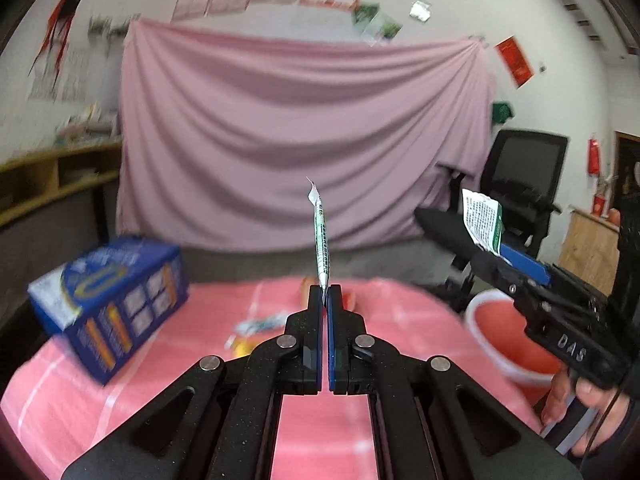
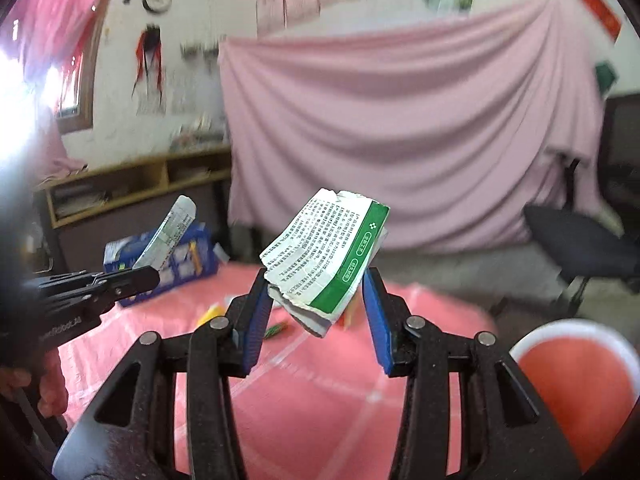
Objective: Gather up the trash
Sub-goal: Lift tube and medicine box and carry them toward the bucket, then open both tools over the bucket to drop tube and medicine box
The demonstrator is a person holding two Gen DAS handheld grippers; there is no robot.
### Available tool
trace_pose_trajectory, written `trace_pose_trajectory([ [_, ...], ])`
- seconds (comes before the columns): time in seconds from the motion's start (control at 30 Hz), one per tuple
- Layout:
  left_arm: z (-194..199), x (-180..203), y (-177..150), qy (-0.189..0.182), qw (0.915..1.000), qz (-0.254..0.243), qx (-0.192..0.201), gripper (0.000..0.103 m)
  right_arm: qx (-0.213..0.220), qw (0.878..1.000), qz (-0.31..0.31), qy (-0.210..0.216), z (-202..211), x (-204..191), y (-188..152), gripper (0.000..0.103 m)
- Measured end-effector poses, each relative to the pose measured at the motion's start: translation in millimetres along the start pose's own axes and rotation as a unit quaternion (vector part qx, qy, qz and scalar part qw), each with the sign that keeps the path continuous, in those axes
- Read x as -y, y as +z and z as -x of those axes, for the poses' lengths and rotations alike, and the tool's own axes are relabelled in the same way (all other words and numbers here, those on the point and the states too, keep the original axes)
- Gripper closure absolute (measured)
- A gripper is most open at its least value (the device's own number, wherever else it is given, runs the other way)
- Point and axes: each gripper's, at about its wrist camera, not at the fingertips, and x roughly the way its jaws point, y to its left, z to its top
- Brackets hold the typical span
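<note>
My left gripper [image 1: 325, 289] is shut on a thin white-and-green wrapper [image 1: 321, 240] that stands edge-on above the fingertips, over the pink table [image 1: 200, 360]. It also shows in the right wrist view [image 2: 152, 274], with the wrapper [image 2: 170, 232] sticking up. My right gripper [image 2: 318, 276] is shut on a crumpled white-and-green paper carton [image 2: 324, 256], raised above the table. In the left wrist view the right gripper [image 1: 480, 256] holds the carton [image 1: 482, 222] near the red bucket [image 1: 508, 332]. The bucket [image 2: 580, 384] sits low right, beside the table.
A blue box [image 1: 112, 304] lies at the table's left; it also shows in the right wrist view [image 2: 176, 264]. Small scraps [image 1: 256, 326] and a yellow piece [image 2: 212, 314] lie mid-table. A black office chair [image 1: 520, 184] stands right, wooden shelves [image 1: 48, 176] left, a pink sheet behind.
</note>
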Motion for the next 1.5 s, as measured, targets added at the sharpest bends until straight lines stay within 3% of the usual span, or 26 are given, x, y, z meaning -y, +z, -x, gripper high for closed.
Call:
trace_pose_trajectory([
  [0.17,-8,40,23,-0.044,0.9978,-0.022,0.046,0.103,0.062,0.997,-0.012,-0.049,31,21,5,0.04],
  [0.47,-50,110,42,-0.119,0.9897,-0.057,0.055,0.103,0.081,0.985,-0.073,-0.132,56,84,3,0.04],
  [0.83,-98,194,43,-0.181,0.979,-0.092,-0.009,0.103,0.029,0.959,-0.179,-0.218,75,163,-12,0.039],
  [1.33,-147,229,18,-0.206,0.9686,-0.077,-0.116,0.103,-0.054,0.936,-0.265,-0.225,69,213,-45,0.037],
  [1.5,-156,233,13,-0.214,0.9637,-0.068,-0.145,0.103,-0.064,0.931,-0.277,-0.229,70,219,-52,0.037],
])
